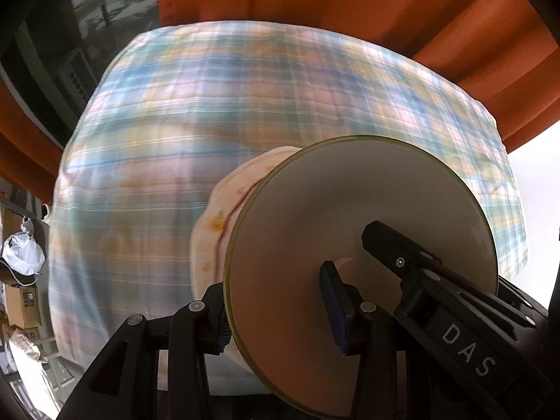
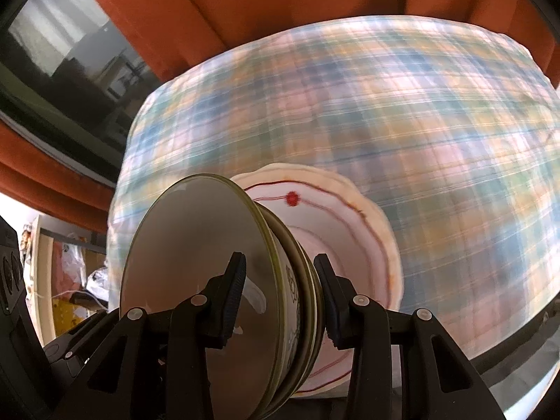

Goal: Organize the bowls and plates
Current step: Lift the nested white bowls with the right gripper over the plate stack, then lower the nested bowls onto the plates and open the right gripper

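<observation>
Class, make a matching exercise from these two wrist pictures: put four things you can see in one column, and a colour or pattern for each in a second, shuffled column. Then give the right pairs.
Things
1. olive-rimmed plates
2. scalloped plate
3. tablecloth
4. chair

Descriptions
A. orange-red
B. pastel plaid
C. plain grey-beige face
D. cream with a red line and a red dot

Pairs: 1-C, 2-D, 3-B, 4-A
</observation>
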The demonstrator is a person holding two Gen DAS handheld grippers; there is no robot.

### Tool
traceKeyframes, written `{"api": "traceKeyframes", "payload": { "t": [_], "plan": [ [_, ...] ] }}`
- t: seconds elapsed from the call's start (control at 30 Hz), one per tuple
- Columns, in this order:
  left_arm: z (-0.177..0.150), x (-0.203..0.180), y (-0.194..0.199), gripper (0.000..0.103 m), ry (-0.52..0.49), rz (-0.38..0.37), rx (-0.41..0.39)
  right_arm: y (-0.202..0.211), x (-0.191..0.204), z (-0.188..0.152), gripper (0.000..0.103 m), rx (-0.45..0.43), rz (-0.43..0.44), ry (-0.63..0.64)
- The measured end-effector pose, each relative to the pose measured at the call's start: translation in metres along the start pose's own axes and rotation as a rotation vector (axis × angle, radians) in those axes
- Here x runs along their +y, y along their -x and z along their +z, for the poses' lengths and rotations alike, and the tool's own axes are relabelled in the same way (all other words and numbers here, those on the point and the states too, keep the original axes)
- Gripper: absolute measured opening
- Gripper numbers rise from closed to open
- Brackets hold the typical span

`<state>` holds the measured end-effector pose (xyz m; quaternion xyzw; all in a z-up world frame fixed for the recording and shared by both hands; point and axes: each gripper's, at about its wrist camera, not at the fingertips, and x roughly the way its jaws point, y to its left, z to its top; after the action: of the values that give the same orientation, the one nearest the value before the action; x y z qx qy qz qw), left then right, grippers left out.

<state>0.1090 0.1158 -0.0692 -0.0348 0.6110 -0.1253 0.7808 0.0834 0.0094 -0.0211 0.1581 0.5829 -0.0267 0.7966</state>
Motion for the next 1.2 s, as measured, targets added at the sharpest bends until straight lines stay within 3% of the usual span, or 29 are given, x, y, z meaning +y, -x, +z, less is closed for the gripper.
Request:
{"api": "traceKeyframes", "payload": {
  "t": [0.1,0.4,0.73,0.83,1.0,1.07,1.1,1.2],
  "plan": [
    [0.001,-0.005,-0.007,0.043,0.0,0.002,0.023,-0.003,-0.008,0.003,0.044,0.014,-0.014,-0.01],
    [0.0,-0.012,-0.008,0.044,-0.019,0.043,-0.014,-0.009,-0.009,0.008,0.044,0.02,-0.02,0.038],
    [-0.008,-0.011,-0.008,0.046,-0.069,0.013,-0.03,-0.009,-0.008,-0.001,0.045,0.006,-0.048,0.035],
    [-0.012,-0.014,-0.006,0.05,-0.119,0.023,-0.063,-0.008,-0.006,-0.004,0.045,-0.01,-0.07,0.023],
    [-0.019,-0.017,0.001,0.068,-0.167,0.044,-0.118,-0.001,-0.003,-0.013,0.049,-0.029,-0.135,0.038],
    [-0.02,-0.013,0.007,0.074,-0.151,0.059,-0.147,0.005,-0.007,-0.015,0.064,-0.045,-0.141,0.028],
    [-0.02,-0.012,0.009,0.079,-0.144,0.067,-0.16,0.009,-0.01,-0.016,0.067,-0.058,-0.144,0.024],
    [-0.024,-0.01,0.022,0.081,-0.126,0.095,-0.217,0.019,-0.015,-0.017,0.072,-0.087,-0.139,0.014]
  ]
}}
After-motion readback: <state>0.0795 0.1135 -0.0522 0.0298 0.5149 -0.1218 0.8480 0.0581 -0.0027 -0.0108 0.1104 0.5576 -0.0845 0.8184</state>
